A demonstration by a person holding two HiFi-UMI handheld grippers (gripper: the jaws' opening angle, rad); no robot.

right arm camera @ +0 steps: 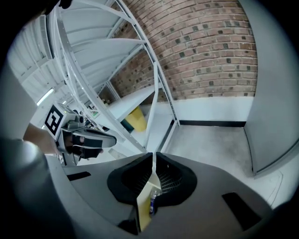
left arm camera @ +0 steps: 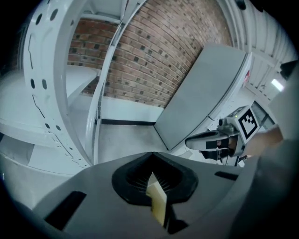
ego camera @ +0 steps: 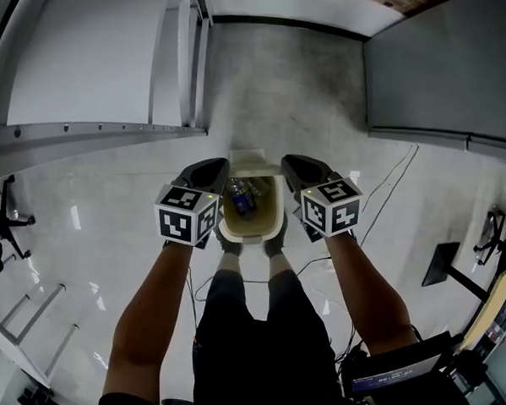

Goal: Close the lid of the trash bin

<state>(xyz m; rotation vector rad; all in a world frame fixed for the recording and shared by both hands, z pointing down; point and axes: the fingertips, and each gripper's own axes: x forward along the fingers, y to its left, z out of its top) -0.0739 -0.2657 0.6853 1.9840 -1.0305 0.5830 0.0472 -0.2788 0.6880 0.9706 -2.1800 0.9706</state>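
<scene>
Head view shows the trash bin (ego camera: 234, 232) on the floor at the person's feet, its lid (ego camera: 253, 162) apparently raised at the far rim. Left gripper (ego camera: 212, 166) and right gripper (ego camera: 295, 166) flank it, jaws pressed together, empty. Closing is not yet started; next, a jaw tip must tip the lid down

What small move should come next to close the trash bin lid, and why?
Probably reach the right gripper past the raised lid and tip it down toward you. The trash bin stands open, its lid up at the far edge, and this gripper hovers shut right beside it.
</scene>
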